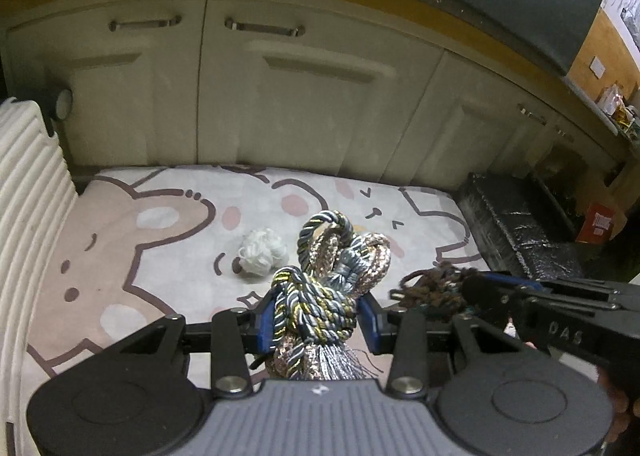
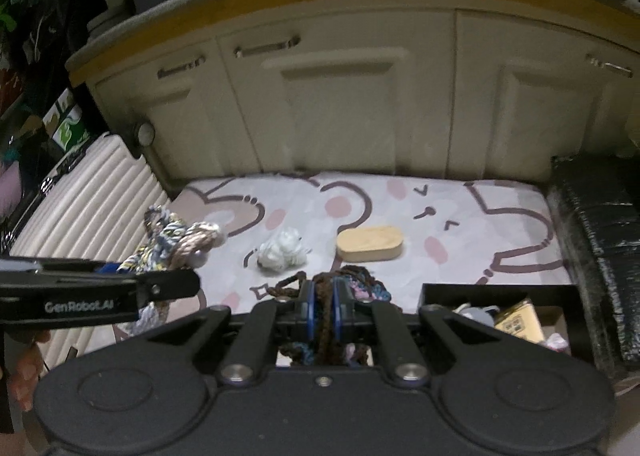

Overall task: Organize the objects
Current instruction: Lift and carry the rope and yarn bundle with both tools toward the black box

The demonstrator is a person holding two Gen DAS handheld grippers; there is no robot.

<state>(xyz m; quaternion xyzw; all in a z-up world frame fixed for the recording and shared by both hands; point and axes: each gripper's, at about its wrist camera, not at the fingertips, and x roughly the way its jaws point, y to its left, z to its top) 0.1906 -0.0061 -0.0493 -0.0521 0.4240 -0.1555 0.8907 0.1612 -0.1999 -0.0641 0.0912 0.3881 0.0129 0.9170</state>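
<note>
Two tongs, left (image 1: 316, 316) round twisted cord bundle (image 1: 320, 280), clamped.

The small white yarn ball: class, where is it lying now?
The small white yarn ball lies mid-mat on the cartoon-print mat, just left of the oval wooden box.

Surface: a pale mat (image 2: 400, 264) printed with cartoon animal faces is covering the floor, running up to the cream cabinet doors (image 2: 340, 112) at twelve o'clock.
Centre: a white ball of yarn (image 2: 282, 252) is sitting directly on the mat, close to the middle.
Three o'clock of it: a wooden oval box (image 2: 370, 243) is lying flat nearby, not touching the yarn.
Nine o'clock edge: a ribbed cream suitcase (image 2: 92, 196) is bordering the mat.
Three o'clock edge: a black wrapped block (image 2: 596, 240) is lining that side.
Five o'clock corner: a black tray (image 2: 500, 290) is holding small items, too blurred to name.
</note>
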